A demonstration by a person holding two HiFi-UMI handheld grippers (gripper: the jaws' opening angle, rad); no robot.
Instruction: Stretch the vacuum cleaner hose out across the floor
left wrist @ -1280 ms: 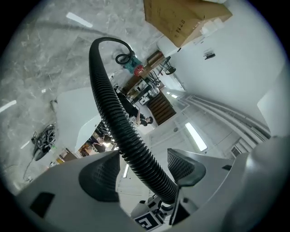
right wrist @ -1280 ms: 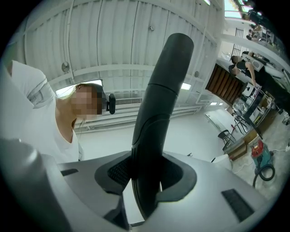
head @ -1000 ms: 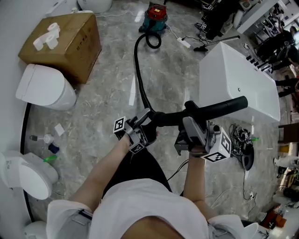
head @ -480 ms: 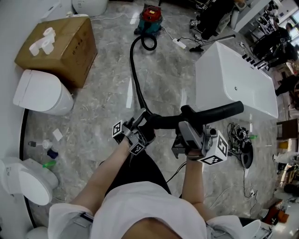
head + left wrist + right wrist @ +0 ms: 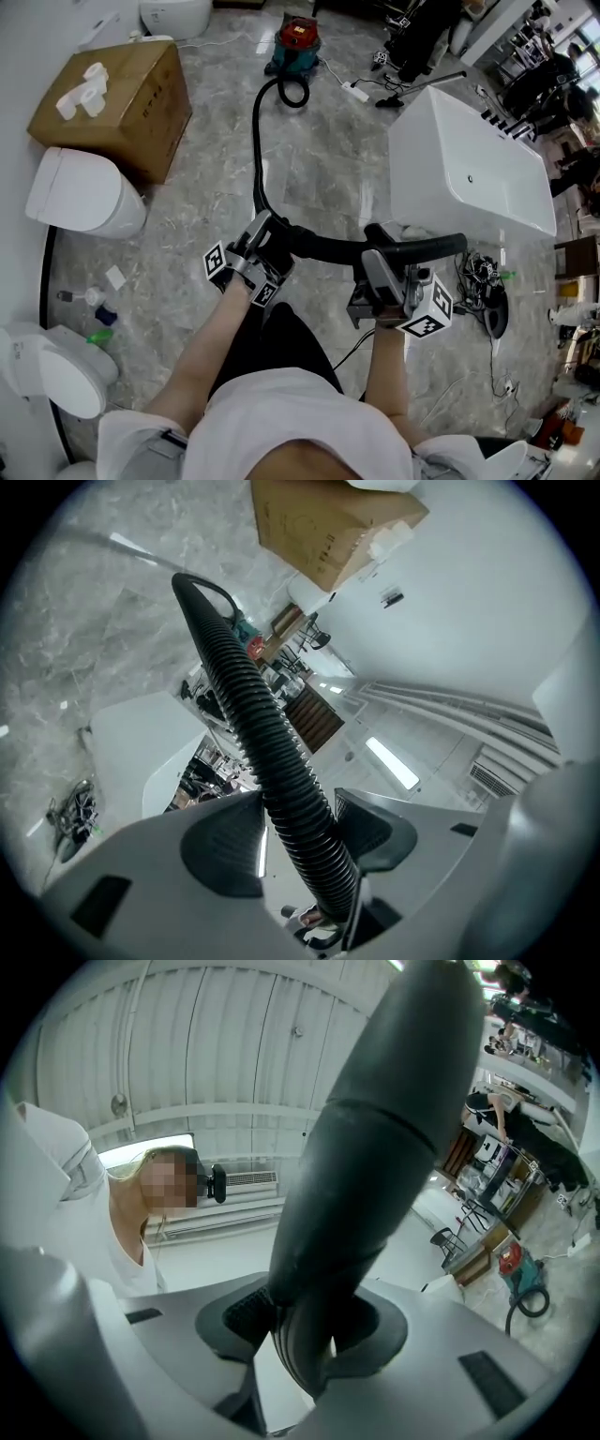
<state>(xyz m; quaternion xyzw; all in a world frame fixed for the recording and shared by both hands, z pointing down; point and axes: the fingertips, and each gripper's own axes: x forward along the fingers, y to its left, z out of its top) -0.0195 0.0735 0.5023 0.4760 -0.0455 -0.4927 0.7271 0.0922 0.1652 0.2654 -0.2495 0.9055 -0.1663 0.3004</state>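
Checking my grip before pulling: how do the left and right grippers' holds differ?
The left gripper has the ribbed hose between jaws that have just been closing, with a sliver of light beside one pad; the right gripper is clamped on the smooth wand. The left gripper sits nearer the vacuum than the right gripper. Both are on the same black line.

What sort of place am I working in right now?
Probably a bathroom-fixture showroom or storeroom rather than a home bathroom: several unplumbed-looking toilets along the wall, a freestanding white bathtub out on the marbled floor, and a cardboard box.
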